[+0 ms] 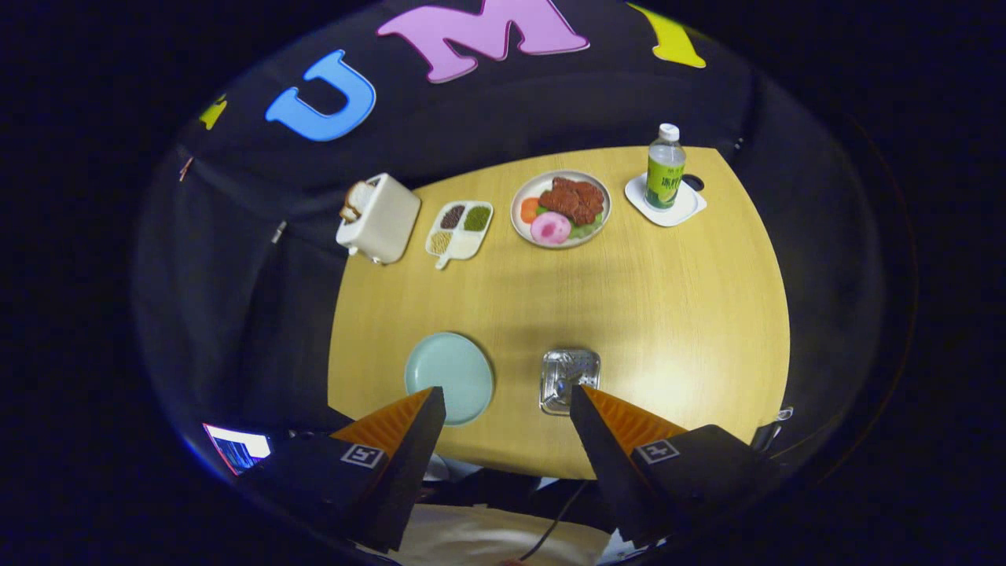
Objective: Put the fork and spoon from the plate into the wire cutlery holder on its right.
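Two fingers of the gripper stood wide apart, holding nothing, high above the near edge of the wooden table. The pale green plate lay just ahead of the left finger and looked bare; no fork or spoon could be made out on it. The wire cutlery holder sat right of the plate, just ahead of the right finger, with something shiny inside, too small to tell if it was the cutlery. Judged: the task looked nearly or fully done. To finish well, check the holder from above, keep the fingers spread, and pull back straight up so the light holder is not tipped. Far side had a toaster, divided tray, food plate and bottle on a coaster, well apart.
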Tool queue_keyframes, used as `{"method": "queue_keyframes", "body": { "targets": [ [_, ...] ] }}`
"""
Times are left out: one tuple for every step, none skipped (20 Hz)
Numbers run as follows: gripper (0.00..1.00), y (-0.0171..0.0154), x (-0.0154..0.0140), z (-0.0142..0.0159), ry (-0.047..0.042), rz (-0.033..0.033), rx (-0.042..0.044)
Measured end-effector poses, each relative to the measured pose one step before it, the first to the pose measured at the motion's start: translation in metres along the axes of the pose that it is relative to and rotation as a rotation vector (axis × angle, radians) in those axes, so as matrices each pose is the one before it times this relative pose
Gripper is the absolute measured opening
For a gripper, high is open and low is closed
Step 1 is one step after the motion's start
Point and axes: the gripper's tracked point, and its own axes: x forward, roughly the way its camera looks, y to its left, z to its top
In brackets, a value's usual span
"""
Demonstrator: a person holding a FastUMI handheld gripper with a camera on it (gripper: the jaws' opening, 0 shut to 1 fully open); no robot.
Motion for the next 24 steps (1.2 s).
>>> {"method": "queue_keyframes", "body": {
  "targets": [
    [0.99,-0.00118,-0.01423,0.00754,-0.0454,0.00439,-0.0067],
    [0.99,-0.00013,-0.01007,0.01083,-0.05366,0.00019,-0.00885],
    [0.99,0.00163,-0.01146,0.01109,-0.0555,-0.00074,-0.0064],
    [0.99,0.00158,-0.01172,0.01363,-0.06211,0.00044,-0.00305],
    [0.99,0.0007,-0.01176,0.01458,-0.07064,-0.00349,-0.00741],
    [0.99,-0.00082,-0.01177,0.01762,-0.07633,-0.00839,-0.01826],
    [0.99,-0.0002,-0.00886,0.00882,-0.05863,-0.00825,-0.02534],
    [0.99,0.00004,-0.00734,0.00935,-0.05215,-0.01237,-0.03246],
    [0.99,0.00137,-0.00876,0.01032,-0.05312,-0.00966,-0.03428],
    [0.99,0.00202,-0.00654,0.01213,-0.06561,-0.00988,-0.02974],
    [0.99,0.00161,-0.00463,0.0132,-0.06378,-0.00689,-0.02533],
    [0.99,0.00364,-0.00386,0.01215,-0.05704,-0.00026,-0.02209],
    [0.99,0.00425,-0.00478,0.01072,-0.05144,0.00111,-0.01349],
    [0.99,0.00465,-0.00261,0.00833,-0.03763,0.00834,-0.00953],
    [0.99,0.00426,-0.00325,0.00524,-0.03123,0.01141,-0.00696],
    [0.99,0.00447,-0.00181,0.00194,-0.01684,0.01327,-0.00636],
    [0.99,0.00521,-0.00026,-0.00179,-0.00591,0.01443,-0.01205],
    [0.99,0.0023,-0.00042,-0.00313,-0.00144,0.00795,-0.01356],
    [0.99,0.00285,0.00103,-0.00182,0.00016,0.01037,-0.01637],
    [0.99,0.0042,0.00028,-0.00241,-0.0053,0.01022,-0.01254],
    [0.99,0.00399,0.00024,-0.00292,-0.00471,0.00928,-0.01258],
    [0.99,0.00313,0.00062,-0.00369,-0.00813,0.00643,-0.0131],
    [0.99,0.00328,0.00014,-0.00601,-0.0053,0.00524,-0.01106],
    [0.99,0.00338,-0.00068,-0.00456,-0.00675,0.00509,-0.00784]
  ]
}}
